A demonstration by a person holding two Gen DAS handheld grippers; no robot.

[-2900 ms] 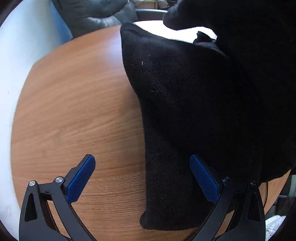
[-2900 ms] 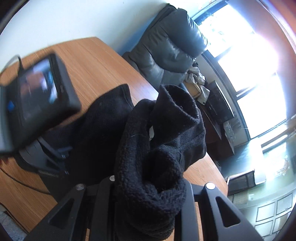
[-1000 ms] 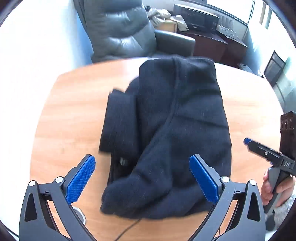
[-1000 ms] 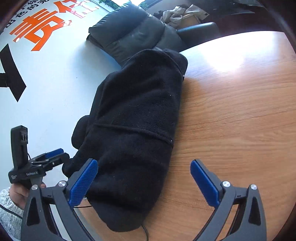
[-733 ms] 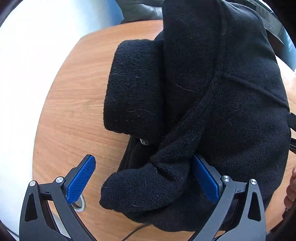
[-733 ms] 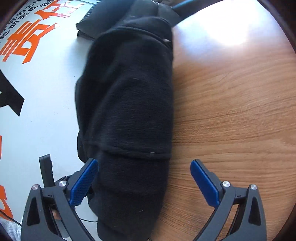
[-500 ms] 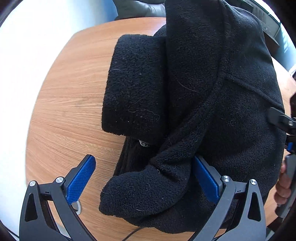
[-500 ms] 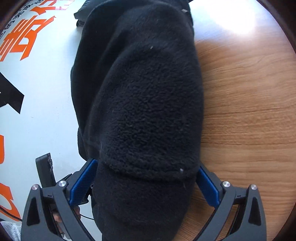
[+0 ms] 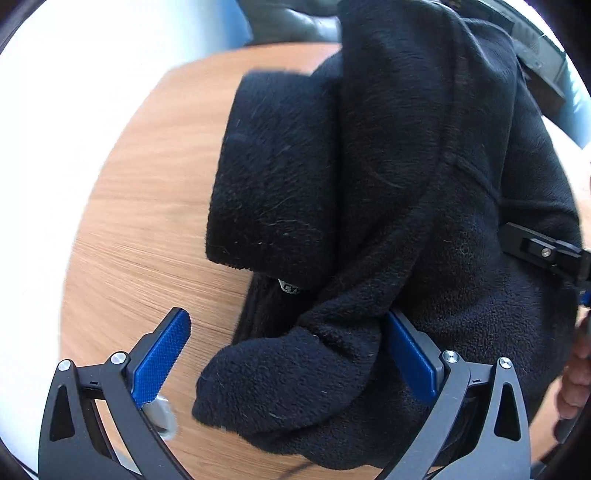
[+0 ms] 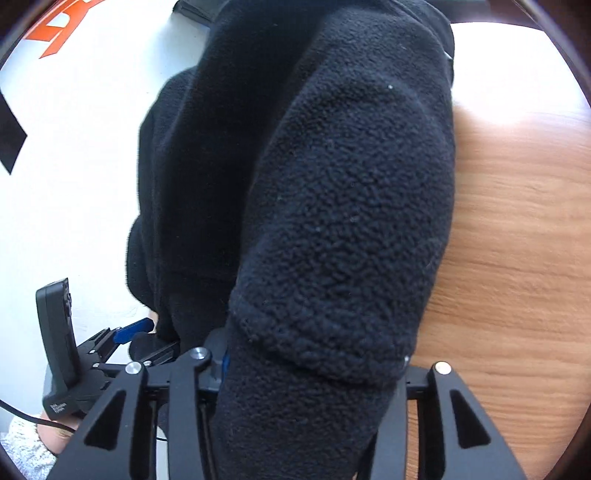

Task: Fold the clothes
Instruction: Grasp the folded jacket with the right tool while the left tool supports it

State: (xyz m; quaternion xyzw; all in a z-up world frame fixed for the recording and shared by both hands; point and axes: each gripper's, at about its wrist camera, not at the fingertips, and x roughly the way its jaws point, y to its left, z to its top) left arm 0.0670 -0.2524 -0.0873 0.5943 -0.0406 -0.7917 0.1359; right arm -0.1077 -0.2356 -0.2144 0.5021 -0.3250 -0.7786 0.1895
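Right wrist view: the right gripper (image 10: 314, 362) has its jaws closing around a thick fold of the black fleece (image 10: 332, 221), which fills the gap between them and hides the pads. Left wrist view: the left gripper (image 9: 291, 354) stands wide open, a rolled end of the fleece (image 9: 369, 184) between its blue pads (image 9: 162, 354), against the right pad and clear of the left. Fleece lies bunched on the wooden table (image 9: 140, 221), near a grey chair (image 9: 295, 22).

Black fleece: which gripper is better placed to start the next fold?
Right. The right gripper is closing with the black fleece bunched between its jaws. The left gripper stands open, its left pad clear of the fabric.
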